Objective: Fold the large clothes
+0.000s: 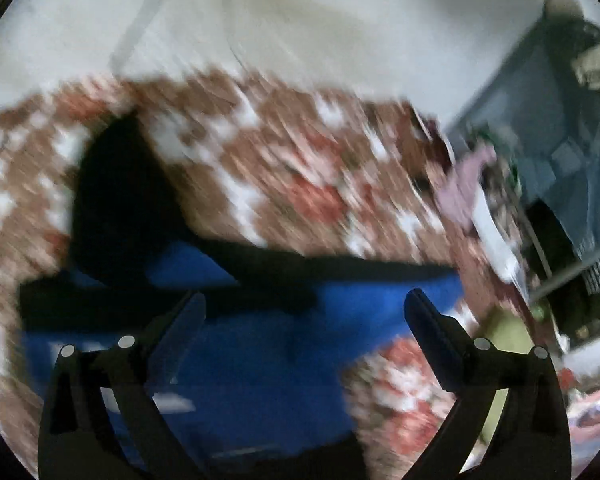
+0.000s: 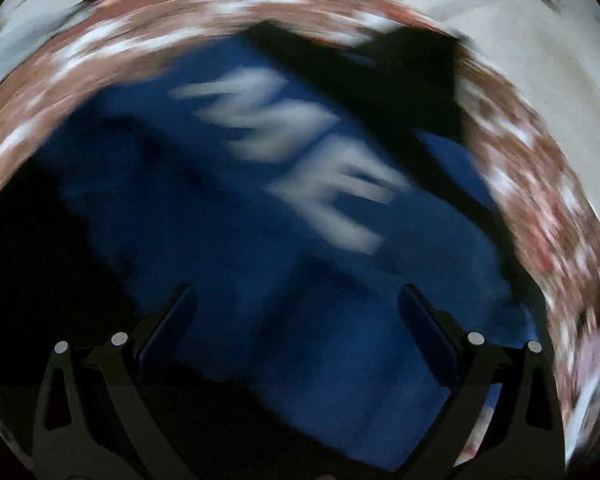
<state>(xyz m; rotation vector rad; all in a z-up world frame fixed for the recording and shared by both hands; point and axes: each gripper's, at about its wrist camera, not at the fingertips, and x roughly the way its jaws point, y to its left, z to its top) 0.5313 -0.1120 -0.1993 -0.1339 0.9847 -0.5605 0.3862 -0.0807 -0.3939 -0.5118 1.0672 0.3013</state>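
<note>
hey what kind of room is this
Probably a bedroom: a blue garment lies on a floral bedspread against a white wall, with clothes hanging alongside.

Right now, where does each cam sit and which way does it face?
Left wrist: on the left gripper, angled down at the blue garment on the floral cover; its open fingers show.
Right wrist: on the right gripper, angled down at the same garment's white lettering; its open fingers show.
Shared: blue garment, black sleeve, floral cover. Both views are motion-blurred.
</note>
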